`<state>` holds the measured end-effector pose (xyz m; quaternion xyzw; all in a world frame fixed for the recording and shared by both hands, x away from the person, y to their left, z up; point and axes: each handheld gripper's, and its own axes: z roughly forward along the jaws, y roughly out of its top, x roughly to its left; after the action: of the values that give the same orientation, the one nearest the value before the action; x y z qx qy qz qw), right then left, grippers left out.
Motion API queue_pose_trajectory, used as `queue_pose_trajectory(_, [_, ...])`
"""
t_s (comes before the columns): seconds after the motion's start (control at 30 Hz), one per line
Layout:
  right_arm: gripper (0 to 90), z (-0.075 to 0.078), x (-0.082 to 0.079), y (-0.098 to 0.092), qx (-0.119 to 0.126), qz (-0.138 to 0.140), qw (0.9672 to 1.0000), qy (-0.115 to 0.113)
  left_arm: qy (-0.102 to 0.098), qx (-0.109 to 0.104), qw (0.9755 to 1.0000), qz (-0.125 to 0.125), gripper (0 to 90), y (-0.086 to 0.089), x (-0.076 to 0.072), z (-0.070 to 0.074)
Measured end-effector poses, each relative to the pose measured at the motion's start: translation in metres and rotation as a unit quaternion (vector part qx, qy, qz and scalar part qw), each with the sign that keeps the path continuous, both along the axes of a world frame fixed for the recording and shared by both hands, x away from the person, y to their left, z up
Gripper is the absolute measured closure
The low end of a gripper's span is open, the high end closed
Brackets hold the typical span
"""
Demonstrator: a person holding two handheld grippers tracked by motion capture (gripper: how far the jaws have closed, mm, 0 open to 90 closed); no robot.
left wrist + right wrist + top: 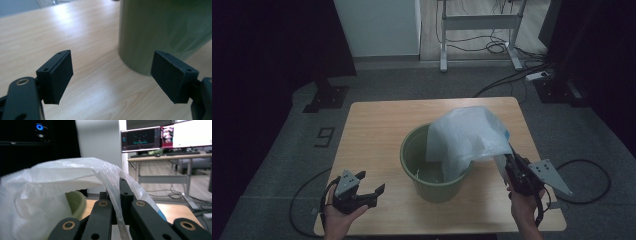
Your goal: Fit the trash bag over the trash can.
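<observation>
The white plastic bag point(467, 137) hangs partly inside the green bucket point(414, 150) at the middle of the wooden table point(377, 120): its lower part drops into the bucket on the right side, while its upper part billows above the rim and off to the right. The bag is not yet spread over the rim; the left and near edges of the bucket stand bare. The right gripper point(512, 162) is clamped on one edge of the bag just right of the bucket, and in the right gripper view the film point(112, 187) is pinched between the closed jaws. The left gripper point(369, 185) hovers with jaws wide apart and nothing between them, left of the bucket, near but not touching. Judgement: lining is at an early stage; opening the mouth and folding it round the whole rim remain.
</observation>
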<state>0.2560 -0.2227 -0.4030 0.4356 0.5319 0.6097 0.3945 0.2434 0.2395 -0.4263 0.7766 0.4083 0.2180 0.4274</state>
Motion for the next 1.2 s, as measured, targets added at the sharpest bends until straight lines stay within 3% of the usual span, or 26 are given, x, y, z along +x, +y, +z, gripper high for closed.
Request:
queue_pose_trajectory(0.13, [88.5, 0.021, 0.002, 0.012, -0.009, 0.022, 0.9996, -0.014, -0.017, -0.005, 0.9998, -0.012, 18.8, -0.011, 0.0, 0.02])
queue_pose_trajectory(0.3, [88.5, 0.034, 0.003, 0.026, -0.023, 0.04, 0.9987, -0.022, -0.031, -0.013, 0.9993, -0.016, 18.9, -0.018, -0.001, 0.031])
queue_pose_trajectory(0.37, [88.5, 0.04, 0.003, 0.038, -0.035, 0.052, 0.9978, -0.022, -0.04, -0.026, 0.9988, -0.015, 18.9, -0.023, -0.001, 0.036])
queue_pose_trajectory(0.7, [88.4, 0.048, 0.006, 0.061, -0.061, 0.069, 0.9956, -0.016, -0.063, -0.071, 0.9955, -0.003, 19.5, -0.029, -0.002, 0.042])
queue_pose_trajectory(0.8, [88.4, 0.051, 0.007, 0.066, -0.068, 0.069, 0.9952, -0.01, -0.082, -0.081, 0.9933, -0.004, 19.4, -0.035, -0.007, 0.052])
queue_pose_trajectory(0.97, [88.3, 0.056, 0.007, 0.073, -0.078, 0.07, 0.9945, -0.008, -0.098, -0.08, 0.9918, -0.017, 19.4, -0.049, -0.011, 0.061])
queue_pose_trajectory(1.2, [87.9, 0.057, 0.004, 0.085, -0.095, 0.075, 0.9926, -0.006, -0.108, -0.08, 0.9907, -0.018, 19.2, -0.063, -0.013, 0.063])
